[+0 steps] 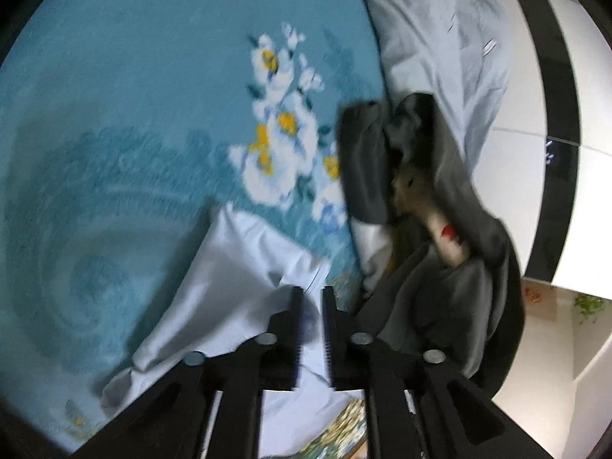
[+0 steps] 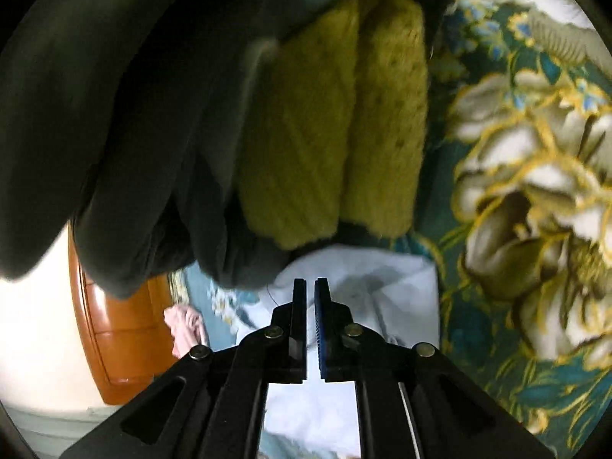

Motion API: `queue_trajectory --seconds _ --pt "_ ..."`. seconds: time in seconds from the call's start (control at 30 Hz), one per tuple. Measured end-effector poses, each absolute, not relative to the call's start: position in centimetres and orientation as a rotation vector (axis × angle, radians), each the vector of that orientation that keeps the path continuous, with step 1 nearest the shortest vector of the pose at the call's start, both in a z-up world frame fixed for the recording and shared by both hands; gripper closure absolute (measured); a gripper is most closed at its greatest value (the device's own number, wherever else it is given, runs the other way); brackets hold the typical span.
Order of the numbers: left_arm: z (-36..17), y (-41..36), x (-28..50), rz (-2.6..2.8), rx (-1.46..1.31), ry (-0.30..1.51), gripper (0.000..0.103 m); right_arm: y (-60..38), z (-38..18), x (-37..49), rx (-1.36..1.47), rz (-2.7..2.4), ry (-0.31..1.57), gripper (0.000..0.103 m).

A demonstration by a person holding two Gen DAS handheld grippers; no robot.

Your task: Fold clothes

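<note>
From the left wrist, the left gripper (image 1: 310, 294) hangs low over a pale blue-white garment (image 1: 229, 279) that lies crumpled on a teal bedspread (image 1: 134, 114) printed with white and yellow flowers. Its fingers stand close together with a narrow slit between them, and I cannot tell whether any cloth is pinched in there; the picture is smeared with motion. Just to the right lies a heap of dark grey clothing (image 1: 440, 298), and tucked into it is a tan and white bundle with a red mark (image 1: 445, 235) that I can't make out properly. Beyond the heap a light grey quilt (image 1: 440, 38) runs along the bed edge, with white floor tiles (image 1: 535, 160) past it. From the right wrist, the right gripper (image 2: 310, 294) is nearly closed too, a thin gap showing between the black finger and the blue-padded one, nothing visibly between them. Under it lies the same pale garment (image 2: 367, 290), on a teal cover with large cream and gold flowers (image 2: 528, 176). Ahead, a dark garment (image 2: 114, 114) fills the upper left, and beside it sits a yellow-green fuzzy piece (image 2: 336, 122). At lower left is an orange-brown wooden cabinet (image 2: 114, 336), with pink cloth (image 2: 185, 329) beside it.
</note>
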State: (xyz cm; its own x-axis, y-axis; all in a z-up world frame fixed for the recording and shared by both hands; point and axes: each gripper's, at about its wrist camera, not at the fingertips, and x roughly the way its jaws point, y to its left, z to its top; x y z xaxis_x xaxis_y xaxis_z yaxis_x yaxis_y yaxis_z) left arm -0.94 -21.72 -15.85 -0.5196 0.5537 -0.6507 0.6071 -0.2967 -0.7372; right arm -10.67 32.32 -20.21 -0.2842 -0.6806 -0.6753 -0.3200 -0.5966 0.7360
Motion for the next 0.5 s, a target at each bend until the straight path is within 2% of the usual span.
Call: queue_trajectory --seconds 0.03,0.1,0.13,0.2,0.3,0.33,0.43,0.5 --pt "-15.7 -21.9 -0.6 -1.997 1.507 1.832 0.072 32.6 -20.2 -10.5 1.696 -1.977 -1.234 0.089" --pt "-15.3 -22.0 0.5 -2.048 1.511 1.768 0.06 33.3 -20.0 -9.8 1.703 -1.998 -1.204 0.086" --pt "-15.2 -22.1 1.5 -2.075 1.52 1.708 0.058 33.7 -19.9 -9.0 1.705 -2.005 -1.185 0.083" --pt "-15.2 -22.0 3.9 -2.102 1.544 1.59 0.057 34.5 -20.3 -6.2 1.745 -1.99 -1.15 0.08" --pt "-17.0 -21.2 7.7 -2.055 1.624 1.475 0.055 35.2 -21.7 -1.3 1.834 -1.924 -1.093 0.064" --pt "-17.7 -20.8 8.9 -2.032 1.653 1.449 0.055 35.5 -22.2 0.4 1.862 -1.902 -1.074 0.064" --pt "-19.8 -19.8 10.9 -1.974 1.702 1.466 0.055 35.6 -24.1 4.1 1.923 -1.822 -1.081 0.057" --pt "-20.3 -19.1 11.6 -1.967 1.706 1.469 0.055 35.2 -25.4 5.6 1.94 -1.795 -1.085 0.056"
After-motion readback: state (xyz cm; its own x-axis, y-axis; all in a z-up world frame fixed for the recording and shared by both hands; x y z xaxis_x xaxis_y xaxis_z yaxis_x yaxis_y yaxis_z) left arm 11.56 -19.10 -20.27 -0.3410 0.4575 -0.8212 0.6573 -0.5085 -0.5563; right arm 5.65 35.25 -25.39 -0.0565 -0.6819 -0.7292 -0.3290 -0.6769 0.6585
